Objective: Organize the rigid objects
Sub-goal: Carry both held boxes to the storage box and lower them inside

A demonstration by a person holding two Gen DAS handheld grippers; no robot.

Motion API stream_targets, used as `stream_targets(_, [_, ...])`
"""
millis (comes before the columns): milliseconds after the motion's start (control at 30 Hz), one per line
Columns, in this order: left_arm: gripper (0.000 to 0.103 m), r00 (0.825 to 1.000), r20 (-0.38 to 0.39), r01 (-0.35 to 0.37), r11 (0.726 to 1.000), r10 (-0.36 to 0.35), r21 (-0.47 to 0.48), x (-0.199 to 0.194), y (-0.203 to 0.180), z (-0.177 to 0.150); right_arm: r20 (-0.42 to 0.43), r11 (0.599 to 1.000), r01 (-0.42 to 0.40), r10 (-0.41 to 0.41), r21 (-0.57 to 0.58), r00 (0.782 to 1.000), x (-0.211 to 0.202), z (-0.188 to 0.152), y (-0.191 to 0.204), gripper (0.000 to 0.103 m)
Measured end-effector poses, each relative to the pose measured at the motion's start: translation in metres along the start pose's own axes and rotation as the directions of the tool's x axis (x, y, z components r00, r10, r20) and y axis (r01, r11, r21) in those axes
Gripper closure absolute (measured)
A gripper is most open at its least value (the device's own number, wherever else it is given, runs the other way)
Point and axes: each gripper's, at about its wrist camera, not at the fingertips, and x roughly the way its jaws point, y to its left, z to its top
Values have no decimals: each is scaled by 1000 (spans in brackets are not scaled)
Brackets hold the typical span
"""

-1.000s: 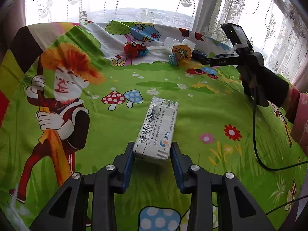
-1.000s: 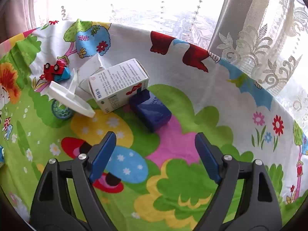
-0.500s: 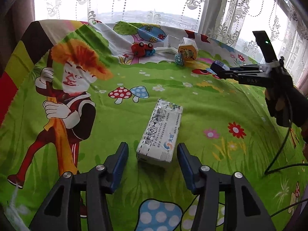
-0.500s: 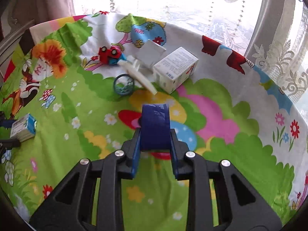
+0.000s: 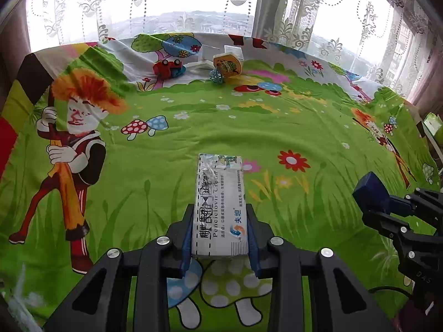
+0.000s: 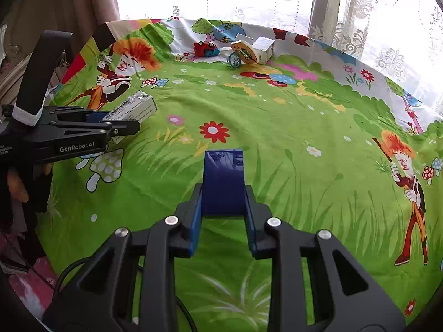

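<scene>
"Penciclovir Cream" on white box; "GenRobot.AI" on left tool; other print prob. Chinese, unreadable.

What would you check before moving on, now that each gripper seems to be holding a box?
1. Left gripper shut on the white medicine box: ok.
2. Right gripper shut on the blue box: ok.
3. Blue box square between the fingers: ok.
4. The two grippers apart: ok.
5. Green cloth ahead free for setting down: ok.
6. Boxes lifted off the cloth: cannot tell.
</scene>
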Motion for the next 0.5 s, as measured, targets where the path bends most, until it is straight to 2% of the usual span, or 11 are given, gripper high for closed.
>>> stream_targets(167, [69, 999, 28, 19, 999, -20, 29, -31, -8, -35, -27, 998, 53, -52, 35, 998, -17, -15, 15, 72])
stream_targets(500, [69, 994, 88, 64, 997, -68, 48, -78, 5, -70, 5, 986, 89, -90, 140, 996, -54, -13, 43, 72])
